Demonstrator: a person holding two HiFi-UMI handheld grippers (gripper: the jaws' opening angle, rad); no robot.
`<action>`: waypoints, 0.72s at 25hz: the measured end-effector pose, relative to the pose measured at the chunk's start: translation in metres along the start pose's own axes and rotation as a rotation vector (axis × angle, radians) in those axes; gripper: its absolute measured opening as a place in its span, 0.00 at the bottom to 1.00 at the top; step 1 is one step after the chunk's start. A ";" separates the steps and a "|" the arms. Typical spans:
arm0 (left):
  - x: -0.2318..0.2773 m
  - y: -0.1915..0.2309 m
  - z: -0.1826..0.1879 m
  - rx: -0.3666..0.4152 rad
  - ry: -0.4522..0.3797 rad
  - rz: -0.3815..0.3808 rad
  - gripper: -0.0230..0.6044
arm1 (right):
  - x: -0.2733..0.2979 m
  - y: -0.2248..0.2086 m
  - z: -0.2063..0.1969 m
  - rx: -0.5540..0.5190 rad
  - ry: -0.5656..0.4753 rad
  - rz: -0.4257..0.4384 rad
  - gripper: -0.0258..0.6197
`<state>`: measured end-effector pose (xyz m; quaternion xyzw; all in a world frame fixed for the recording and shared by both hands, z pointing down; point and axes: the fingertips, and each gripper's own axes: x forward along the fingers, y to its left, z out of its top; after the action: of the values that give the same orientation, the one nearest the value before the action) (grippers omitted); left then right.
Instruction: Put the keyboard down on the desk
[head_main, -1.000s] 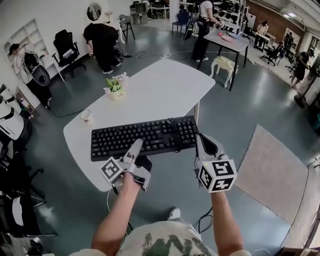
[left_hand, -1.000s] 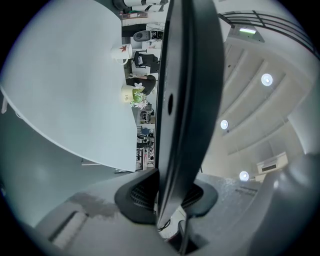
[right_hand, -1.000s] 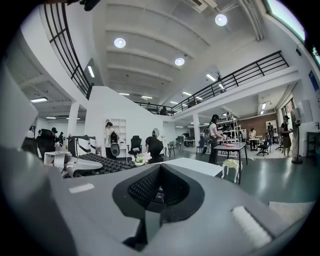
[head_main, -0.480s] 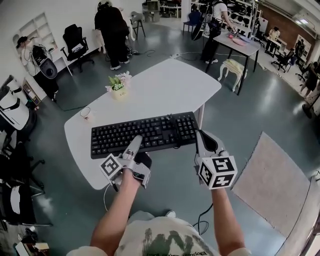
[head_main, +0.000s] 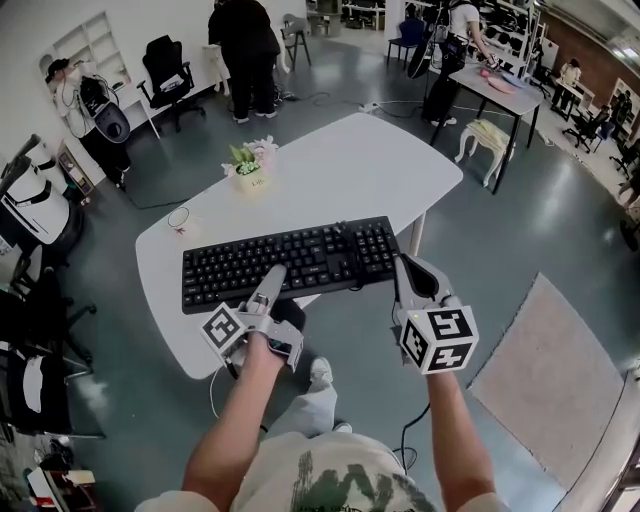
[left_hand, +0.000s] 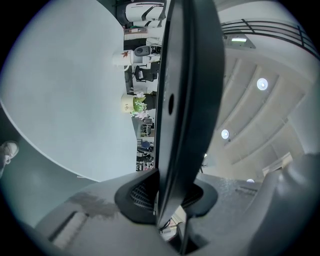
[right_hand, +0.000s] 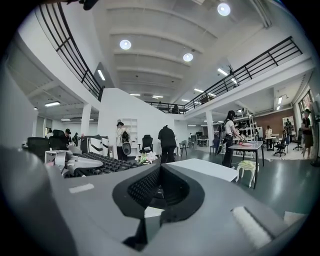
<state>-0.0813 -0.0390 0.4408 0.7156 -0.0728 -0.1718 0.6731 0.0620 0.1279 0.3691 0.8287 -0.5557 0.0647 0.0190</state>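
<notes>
Keyboard (head_main: 288, 265) crept farther over near edge of tabletop (head_main: 340, 175) | left gripper (head_main: 272, 280) clamps it, right gripper (head_main: 412, 272) closed on nothing | we risk right end sagging off 1-claw hold

bright even indoor light, round ceiling lights (right_hand: 223, 8) glaring, strong fisheye bending at edges, dark corners

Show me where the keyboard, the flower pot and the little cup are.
keyboard (head_main: 300, 262): head view, middle of its rows of keys.
flower pot (head_main: 250, 181): head view, front wall of the pot.
cup (head_main: 181, 218): head view, on its rim.
</notes>
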 end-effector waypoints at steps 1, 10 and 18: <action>0.006 -0.002 0.004 -0.002 -0.003 -0.003 0.17 | 0.007 0.000 0.002 0.000 0.003 0.004 0.04; 0.063 0.014 0.033 0.004 -0.011 0.009 0.17 | 0.077 -0.019 0.006 -0.007 0.025 0.028 0.04; 0.132 0.036 0.068 -0.020 -0.043 0.010 0.17 | 0.166 -0.044 0.017 -0.024 0.064 0.057 0.04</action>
<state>0.0224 -0.1504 0.4544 0.7045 -0.0891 -0.1845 0.6794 0.1666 -0.0091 0.3750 0.8097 -0.5790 0.0850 0.0447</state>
